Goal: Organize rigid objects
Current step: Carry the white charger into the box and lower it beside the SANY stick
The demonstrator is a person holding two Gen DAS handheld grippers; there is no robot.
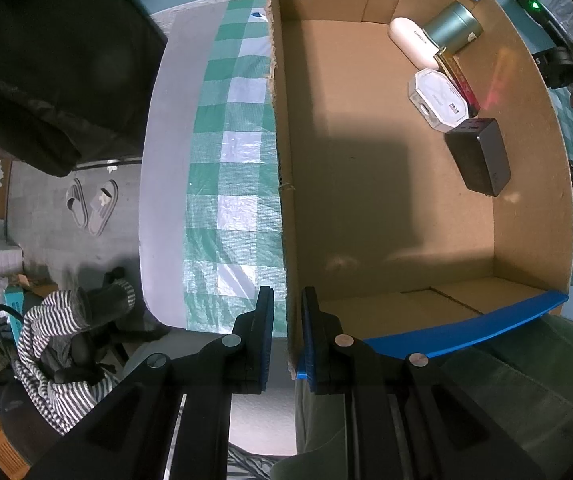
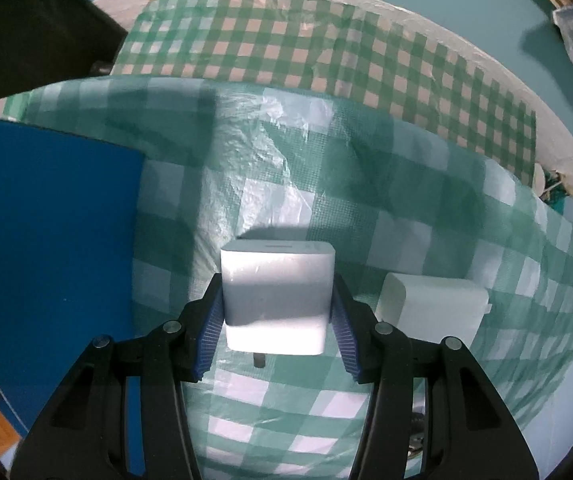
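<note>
Checked worktop (image 2: pixel 270 184): 5 items boxed (image 1: pixel 366 184); my right fingers (image 2: pixel 342 312) pinch 1 white charger (image 2: pixel 276 300), left fingers (image 1: pixel 264 320) clamp the box wall, another block (image 2: pixel 434 308) waits.

Left gripper (image 1: pixel 287 340) and right gripper (image 2: pixel 277 316): black linkage arms, round silver screws. Finger pads (image 2: pixel 209 334) are ribbed blue
</note>
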